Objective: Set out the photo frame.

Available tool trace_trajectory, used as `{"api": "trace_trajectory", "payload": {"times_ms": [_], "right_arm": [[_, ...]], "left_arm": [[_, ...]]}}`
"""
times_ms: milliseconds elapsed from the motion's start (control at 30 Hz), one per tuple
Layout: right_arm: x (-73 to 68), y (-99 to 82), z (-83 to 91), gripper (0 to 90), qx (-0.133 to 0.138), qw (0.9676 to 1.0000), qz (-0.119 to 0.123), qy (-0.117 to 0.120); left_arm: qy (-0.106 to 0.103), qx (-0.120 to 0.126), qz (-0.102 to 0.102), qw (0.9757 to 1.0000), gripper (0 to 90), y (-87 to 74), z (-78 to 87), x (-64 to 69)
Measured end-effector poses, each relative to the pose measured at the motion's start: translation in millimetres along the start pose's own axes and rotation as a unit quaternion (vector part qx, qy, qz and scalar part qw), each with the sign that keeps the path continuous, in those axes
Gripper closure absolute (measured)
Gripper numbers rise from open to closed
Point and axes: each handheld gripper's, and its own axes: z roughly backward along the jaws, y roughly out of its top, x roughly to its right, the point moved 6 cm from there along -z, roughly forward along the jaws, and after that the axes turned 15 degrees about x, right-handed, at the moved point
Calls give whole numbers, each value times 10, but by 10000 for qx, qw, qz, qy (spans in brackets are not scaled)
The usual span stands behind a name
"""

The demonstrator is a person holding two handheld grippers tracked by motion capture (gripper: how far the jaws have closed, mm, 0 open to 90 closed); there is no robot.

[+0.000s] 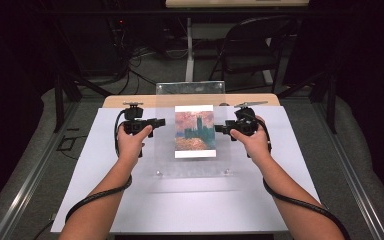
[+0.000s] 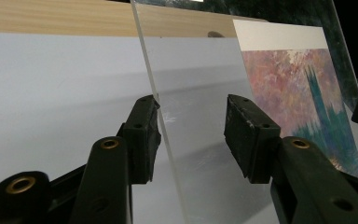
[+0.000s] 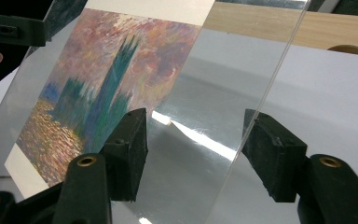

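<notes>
Left tool (image 1: 155,122) gapes wide astride the clear acrylic sheet's (image 1: 192,167) left edge, gripping nothing. Right tool (image 1: 221,128) straddles the right edge, equally open. Sheet tilts mid-tabletop (image 1: 105,200) over a painting print (image 1: 195,131). No readable writing.

Clear sheet (image 2: 186,116): top and bottom edges cut off in the left gripper view; near and far ends cut off in the right gripper view.
Painted print (image 3: 107,79): right side cut off in the left gripper view.
Left gripper (image 2: 191,135): whether its pads touch the sheet, cannot tell.
Folding chair (image 1: 252,47): mostly lost in darkness.
Cables on the floor (image 1: 130,55): too small to trace.
</notes>
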Motion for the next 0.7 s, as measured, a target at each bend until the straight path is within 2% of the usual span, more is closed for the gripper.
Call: {"api": "trace_trajectory", "payload": {"times_ms": [367, 700], "right_arm": [[-110, 29, 147, 422, 87, 9994, 345, 3], [-200, 36, 279, 449, 208, 9985, 512, 2]], "left_arm": [[-75, 100, -176, 9998, 589, 28, 166, 92], [-134, 147, -356, 9992, 615, 41, 312, 175]]}}
